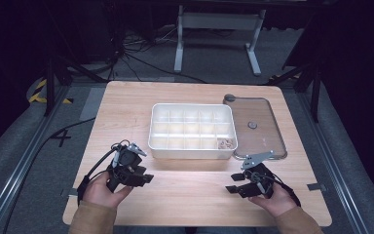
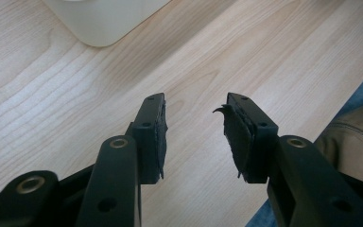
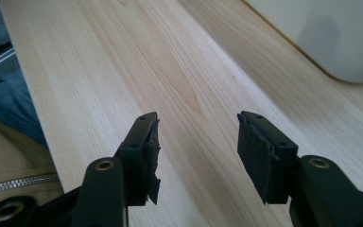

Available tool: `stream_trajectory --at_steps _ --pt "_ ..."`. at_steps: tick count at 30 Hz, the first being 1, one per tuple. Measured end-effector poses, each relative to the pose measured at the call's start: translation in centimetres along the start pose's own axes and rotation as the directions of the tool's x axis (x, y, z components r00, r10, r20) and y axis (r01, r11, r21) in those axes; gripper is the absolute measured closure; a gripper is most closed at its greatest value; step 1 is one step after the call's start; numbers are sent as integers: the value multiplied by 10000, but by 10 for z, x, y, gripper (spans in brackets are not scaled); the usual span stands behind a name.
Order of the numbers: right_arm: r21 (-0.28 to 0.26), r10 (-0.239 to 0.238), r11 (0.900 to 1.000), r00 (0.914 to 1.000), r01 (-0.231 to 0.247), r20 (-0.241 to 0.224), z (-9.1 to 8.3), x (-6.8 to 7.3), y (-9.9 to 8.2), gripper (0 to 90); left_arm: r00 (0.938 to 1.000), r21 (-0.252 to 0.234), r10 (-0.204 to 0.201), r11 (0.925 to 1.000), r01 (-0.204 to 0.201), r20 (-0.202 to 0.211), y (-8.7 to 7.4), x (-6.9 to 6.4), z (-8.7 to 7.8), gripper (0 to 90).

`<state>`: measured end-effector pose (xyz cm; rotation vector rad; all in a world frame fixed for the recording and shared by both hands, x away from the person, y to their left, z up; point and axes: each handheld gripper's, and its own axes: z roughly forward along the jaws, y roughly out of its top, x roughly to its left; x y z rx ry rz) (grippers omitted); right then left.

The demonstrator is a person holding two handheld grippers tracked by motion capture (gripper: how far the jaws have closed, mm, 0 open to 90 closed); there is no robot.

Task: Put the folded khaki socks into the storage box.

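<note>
A white divided box (image 1: 192,131) stands in the middle of the wooden table (image 1: 126,112), with small pale pieces (image 1: 226,143) in its near right compartment. A clear lid (image 1: 255,127) lies flat just right of it. My left gripper (image 1: 147,178) is held low over the table's near left, pointing right, and its jaws stand open and empty (image 2: 194,132). My right gripper (image 1: 233,183) is held low at the near right, pointing left, also open with nothing between its jaws (image 3: 196,151). The two grippers face each other across bare wood.
A rounded corner of the white box (image 2: 104,19) shows at the top of the left gripper view, and another corner of the box (image 3: 331,33) at the upper right of the right gripper view. Tan sleeves (image 2: 354,142) sit at the table's near edge.
</note>
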<state>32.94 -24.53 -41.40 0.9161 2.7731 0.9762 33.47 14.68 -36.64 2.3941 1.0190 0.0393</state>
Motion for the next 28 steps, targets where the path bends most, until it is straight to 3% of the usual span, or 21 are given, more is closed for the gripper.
stream_trajectory --at_steps 9,15,28 --pt "25 -39 10000 9995 39 301 9 -8 -13 466 9990 -21 436 9990 -436 -112 -1 3 6 561" --pt "164 -283 9995 9985 275 469 14 -9 -22 450 9991 99 416 9991 -415 -82 -1 4 10 560" --pt "422 -443 9983 9966 414 697 19 -6 -24 426 9993 230 384 9990 -385 48 0 3 13 547"
